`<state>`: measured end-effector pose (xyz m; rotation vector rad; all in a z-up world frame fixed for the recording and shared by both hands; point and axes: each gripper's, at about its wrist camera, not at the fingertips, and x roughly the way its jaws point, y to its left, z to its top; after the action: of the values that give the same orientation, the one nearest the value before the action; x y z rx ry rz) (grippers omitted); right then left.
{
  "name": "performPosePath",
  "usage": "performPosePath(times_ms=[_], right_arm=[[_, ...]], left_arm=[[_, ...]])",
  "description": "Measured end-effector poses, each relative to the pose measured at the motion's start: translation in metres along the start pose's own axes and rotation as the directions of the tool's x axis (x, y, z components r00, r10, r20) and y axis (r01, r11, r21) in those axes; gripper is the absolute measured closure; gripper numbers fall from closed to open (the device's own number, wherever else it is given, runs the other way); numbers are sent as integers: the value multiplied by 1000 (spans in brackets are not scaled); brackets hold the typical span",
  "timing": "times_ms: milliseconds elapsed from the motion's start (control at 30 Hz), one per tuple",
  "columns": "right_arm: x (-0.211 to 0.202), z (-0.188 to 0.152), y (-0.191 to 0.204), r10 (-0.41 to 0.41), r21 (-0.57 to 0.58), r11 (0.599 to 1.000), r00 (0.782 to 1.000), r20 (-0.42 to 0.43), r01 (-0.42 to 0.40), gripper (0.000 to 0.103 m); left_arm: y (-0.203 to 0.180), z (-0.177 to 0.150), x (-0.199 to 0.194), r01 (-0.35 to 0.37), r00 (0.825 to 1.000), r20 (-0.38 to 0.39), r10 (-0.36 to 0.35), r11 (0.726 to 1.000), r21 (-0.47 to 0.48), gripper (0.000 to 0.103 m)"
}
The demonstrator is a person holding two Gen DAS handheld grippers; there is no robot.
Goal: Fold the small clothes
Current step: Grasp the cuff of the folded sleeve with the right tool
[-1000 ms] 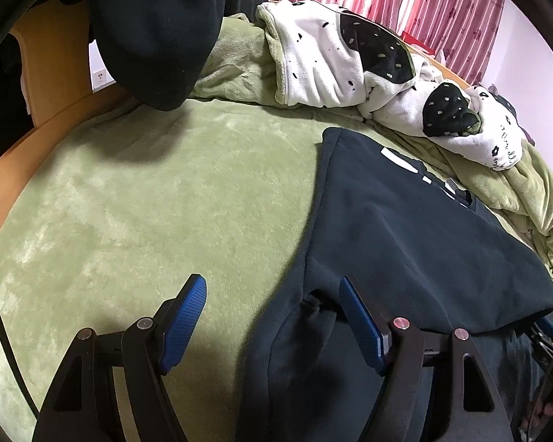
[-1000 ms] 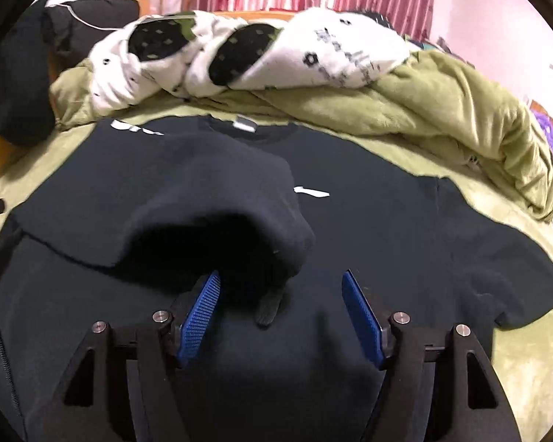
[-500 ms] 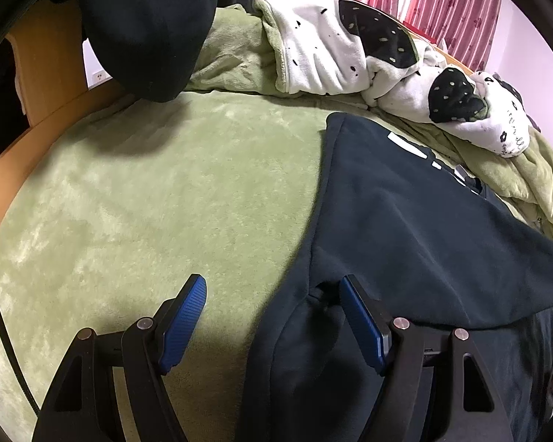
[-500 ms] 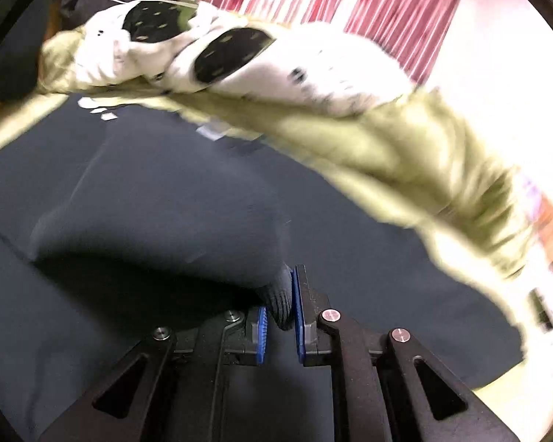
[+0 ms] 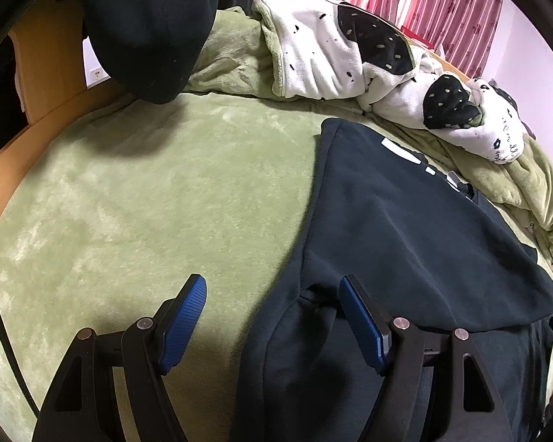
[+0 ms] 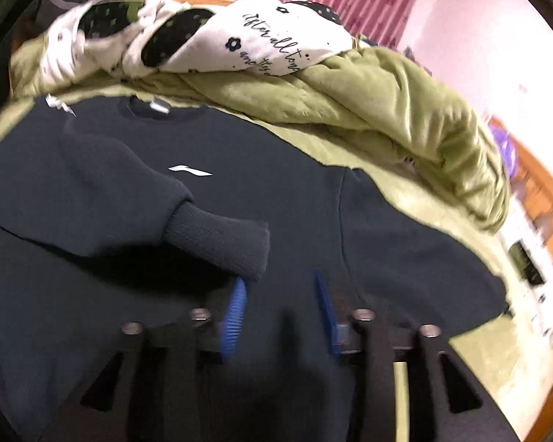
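Right tongs [image 6: 280, 313], clamped on the dark navy sweatshirt's [image 6: 295, 199] ribbed cuff [image 6: 221, 239] a moment ago, now gape; sleeve folded across the chest. Left tongs [image 5: 272, 316] stay spread over its edge.

One dark sweatshirt [image 6: 284, 199], one green blanket [image 5: 147, 191], one white spotted garment [image 5: 331, 55], two grippers [image 5: 272, 316] [image 6: 280, 309]

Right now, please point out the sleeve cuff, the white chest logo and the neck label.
sleeve cuff [image 6: 221, 245], right wrist view, ribbed middle
white chest logo [image 6: 190, 170], right wrist view, stripe centre
neck label [image 6: 160, 105], right wrist view, label centre
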<state>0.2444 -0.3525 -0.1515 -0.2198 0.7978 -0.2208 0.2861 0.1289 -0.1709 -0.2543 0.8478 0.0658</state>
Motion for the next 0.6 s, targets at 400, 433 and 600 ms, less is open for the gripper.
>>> performPosePath(times_ms=[400,433,600], right_arm=[[-21,23,9,376,353,868,926,-11,-349,36],[-12,22,12,406,402,840,914,-22,-364,36],[14,10,8,470,554,732,882,12,-398,36]], left_arm=[[2,2,-4,34,999,-4,-35,999,-19,30],[3,2,-4,39,999,-6,-39,999,-22,30],[3,2,-4,41,999,-3,-41,999,-25,30]])
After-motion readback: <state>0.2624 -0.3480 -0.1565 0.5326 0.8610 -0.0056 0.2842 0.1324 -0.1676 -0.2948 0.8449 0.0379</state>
